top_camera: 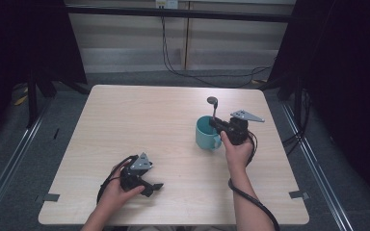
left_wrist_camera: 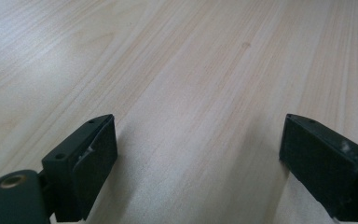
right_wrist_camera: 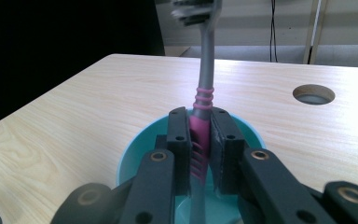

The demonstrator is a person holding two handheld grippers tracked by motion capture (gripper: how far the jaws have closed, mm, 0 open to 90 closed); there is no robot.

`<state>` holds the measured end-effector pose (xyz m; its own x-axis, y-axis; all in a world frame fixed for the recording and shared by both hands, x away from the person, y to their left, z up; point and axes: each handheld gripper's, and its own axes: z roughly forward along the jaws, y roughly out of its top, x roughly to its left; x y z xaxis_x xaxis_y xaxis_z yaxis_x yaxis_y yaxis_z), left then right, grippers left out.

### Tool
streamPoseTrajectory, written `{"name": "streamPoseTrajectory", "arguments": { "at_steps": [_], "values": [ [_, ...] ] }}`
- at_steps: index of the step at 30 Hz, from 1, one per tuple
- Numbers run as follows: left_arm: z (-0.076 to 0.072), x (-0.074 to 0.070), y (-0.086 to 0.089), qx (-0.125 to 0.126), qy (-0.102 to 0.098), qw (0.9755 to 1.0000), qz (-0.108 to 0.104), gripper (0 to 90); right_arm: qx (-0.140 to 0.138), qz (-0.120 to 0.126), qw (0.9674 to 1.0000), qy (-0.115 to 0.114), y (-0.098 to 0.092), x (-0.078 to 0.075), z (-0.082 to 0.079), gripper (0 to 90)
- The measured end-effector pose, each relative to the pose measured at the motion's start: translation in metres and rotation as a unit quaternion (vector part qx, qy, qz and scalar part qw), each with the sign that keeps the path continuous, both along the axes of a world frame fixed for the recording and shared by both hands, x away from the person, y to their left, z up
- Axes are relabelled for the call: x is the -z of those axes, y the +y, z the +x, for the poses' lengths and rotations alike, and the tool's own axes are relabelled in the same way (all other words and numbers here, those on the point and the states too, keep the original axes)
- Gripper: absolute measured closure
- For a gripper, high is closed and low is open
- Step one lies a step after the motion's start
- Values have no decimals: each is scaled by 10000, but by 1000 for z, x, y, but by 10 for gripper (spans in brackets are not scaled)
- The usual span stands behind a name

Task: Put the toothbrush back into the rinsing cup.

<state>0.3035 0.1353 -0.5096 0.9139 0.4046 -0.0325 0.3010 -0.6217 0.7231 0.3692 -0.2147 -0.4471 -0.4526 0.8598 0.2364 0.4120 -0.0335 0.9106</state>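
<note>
Pale wood-grain tabletop stands in a dim room, with dark curtains at both sides and cables trailing along the far wall.

At the centre of the work is a toothbrush, with a grey neck and a pink ribbed grip, held upright with its bristle head uppermost. The right gripper has its jaws pressed onto the pink grip from both sides, pinching it firmly. The lower end of the handle hangs inside the mouth of a teal mug, which stands on the right half of the tabletop with its handle toward the person. Holding the brush vertical and gripping it by the thick ribbed part looks meant to let the handle drop straight into the mug without catching the rim; whether the tip already rests on the bottom I cannot tell.

Beyond the mug, in the right gripper view, a round cable hole is cut into the wood.

Well apart from all this, near the front edge on the person's left, the left gripper lies low on the wood in the left hand. Its jaws are spread wide with only bare wood between them, apparently parked out of the way since the job needs one hand.
</note>
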Motion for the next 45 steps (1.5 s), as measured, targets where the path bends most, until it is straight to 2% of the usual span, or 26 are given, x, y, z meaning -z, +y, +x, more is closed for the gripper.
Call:
{"name": "streamPoseTrajectory", "arguments": {
  "at_steps": [7,22,32,38,45],
  "values": [
    [0,0,0,1,-2,10000,-2,110,14,-32,10000,63,-2,5,-1,791],
    [0,0,0,-14,6,10000,-19,110,25,-74,10000,62,-3,5,-2,784],
    [0,0,0,-15,10,10000,-17,110,109,-96,9999,36,-8,2,-3,746],
    [0,0,0,-11,6,10000,-18,110,145,-85,9998,55,-10,1,-5,678],
    [0,0,0,3,-2,10000,-1,110,83,-226,9997,52,-12,-2,-10,565]
  ]
}}
